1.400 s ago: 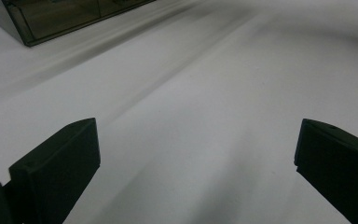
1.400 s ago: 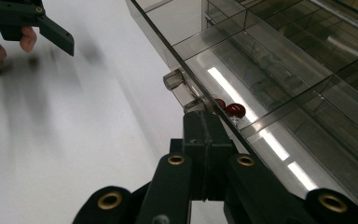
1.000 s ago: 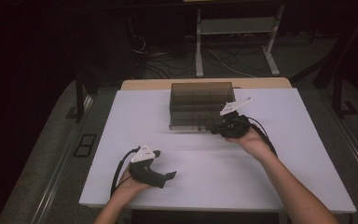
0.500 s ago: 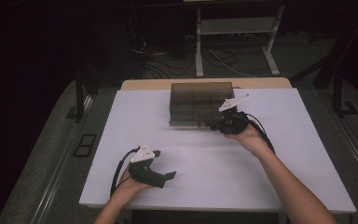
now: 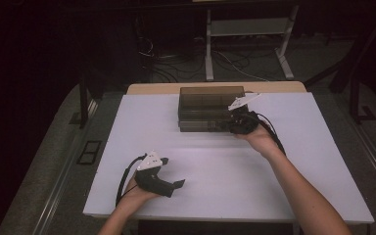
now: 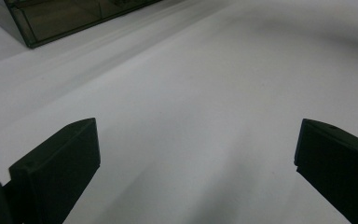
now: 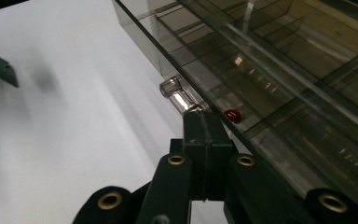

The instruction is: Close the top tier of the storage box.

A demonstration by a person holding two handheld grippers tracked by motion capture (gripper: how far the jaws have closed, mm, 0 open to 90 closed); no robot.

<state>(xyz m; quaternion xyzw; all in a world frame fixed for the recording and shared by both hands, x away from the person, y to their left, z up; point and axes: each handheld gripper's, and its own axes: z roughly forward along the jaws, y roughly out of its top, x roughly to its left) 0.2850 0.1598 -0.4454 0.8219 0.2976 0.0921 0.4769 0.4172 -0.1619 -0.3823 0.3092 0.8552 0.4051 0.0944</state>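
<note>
The right gripper point(image 7: 200, 122) is pressing its closed jaws against the clear latch point(image 7: 179, 94) on the smoky plastic box point(image 5: 210, 107), far centre of the white tabletop point(image 5: 298, 171). A red bead point(image 7: 232, 115) is lying inside. The left gripper point(image 5: 178, 183) is resting wide open and empty, near left.

Box point(image 6: 74, 18) cut off at 11 o'clock edge in left gripper view, right gripper point(image 5: 236, 123) tips hidden against box front in high view, red bead point(image 7: 232, 115) behind tinted wall, kind unclear, box far end cropped at 2 o'clock.
</note>
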